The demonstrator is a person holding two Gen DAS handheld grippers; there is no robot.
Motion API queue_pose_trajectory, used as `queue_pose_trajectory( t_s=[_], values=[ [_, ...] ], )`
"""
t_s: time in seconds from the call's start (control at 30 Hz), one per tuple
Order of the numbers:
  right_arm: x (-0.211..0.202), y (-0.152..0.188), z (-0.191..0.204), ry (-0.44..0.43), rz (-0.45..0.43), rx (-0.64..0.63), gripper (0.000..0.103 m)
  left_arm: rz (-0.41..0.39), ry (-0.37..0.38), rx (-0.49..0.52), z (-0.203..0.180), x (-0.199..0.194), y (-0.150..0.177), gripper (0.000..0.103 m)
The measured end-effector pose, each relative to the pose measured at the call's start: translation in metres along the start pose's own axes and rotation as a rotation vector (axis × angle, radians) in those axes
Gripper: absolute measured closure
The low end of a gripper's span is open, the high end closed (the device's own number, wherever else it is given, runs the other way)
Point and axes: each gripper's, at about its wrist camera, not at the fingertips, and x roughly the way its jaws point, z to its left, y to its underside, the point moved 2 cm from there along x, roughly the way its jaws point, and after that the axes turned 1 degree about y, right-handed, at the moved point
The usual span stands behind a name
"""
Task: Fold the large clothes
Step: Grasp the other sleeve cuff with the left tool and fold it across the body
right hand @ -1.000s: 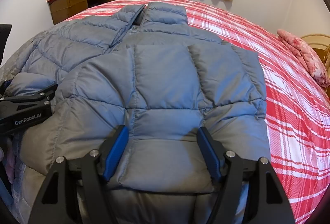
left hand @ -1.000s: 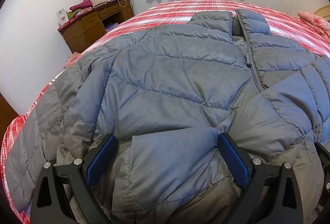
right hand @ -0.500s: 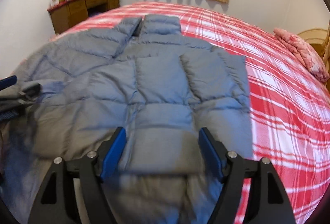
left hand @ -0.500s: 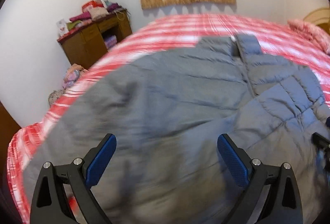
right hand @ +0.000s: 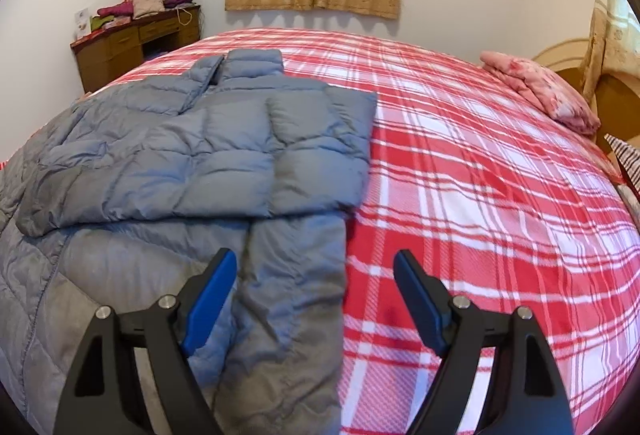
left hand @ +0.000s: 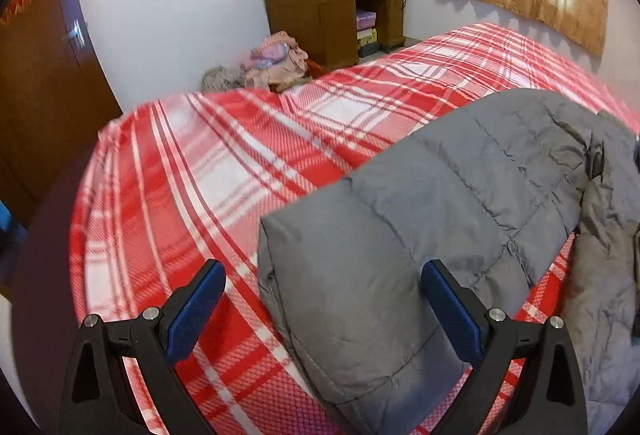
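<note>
A grey quilted puffer jacket (right hand: 192, 155) lies on the red plaid bed (right hand: 480, 195), collar toward the far side. Its right sleeve is folded across the chest. My right gripper (right hand: 314, 299) is open and empty, just above the jacket's lower right hem edge. In the left wrist view the jacket's left sleeve (left hand: 400, 255) stretches out over the bedspread (left hand: 200, 175). My left gripper (left hand: 320, 311) is open, its jaws on either side of the sleeve's cuff end, not closed on it.
A wooden desk (right hand: 136, 43) piled with folded clothes stands by the far wall, with a heap of clothes (left hand: 272, 63) on the floor beside it. A pink folded cloth (right hand: 540, 91) lies at the bed's right, near the headboard. A brown wardrobe (left hand: 36, 75) stands left.
Both grippers have pulled back from the jacket body. The left one has swung left to the outstretched left sleeve's cuff. The right one has drawn back to the hem's right edge.
</note>
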Motion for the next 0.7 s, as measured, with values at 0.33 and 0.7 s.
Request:
queue_pose_trajectory(
  t_s=[0.33,0.7],
  values=[
    [-0.014,0.007,-0.027,0.017,-0.055,0.052,0.020,-0.062,-0.031,0.047,-0.015,-0.005,-0.028,0.088],
    [-0.007,0.017,-0.073,0.100,-0.052,0.147,0.020,-0.267,-0.044,0.198,-0.056,-0.065,-0.079,0.089]
  ],
)
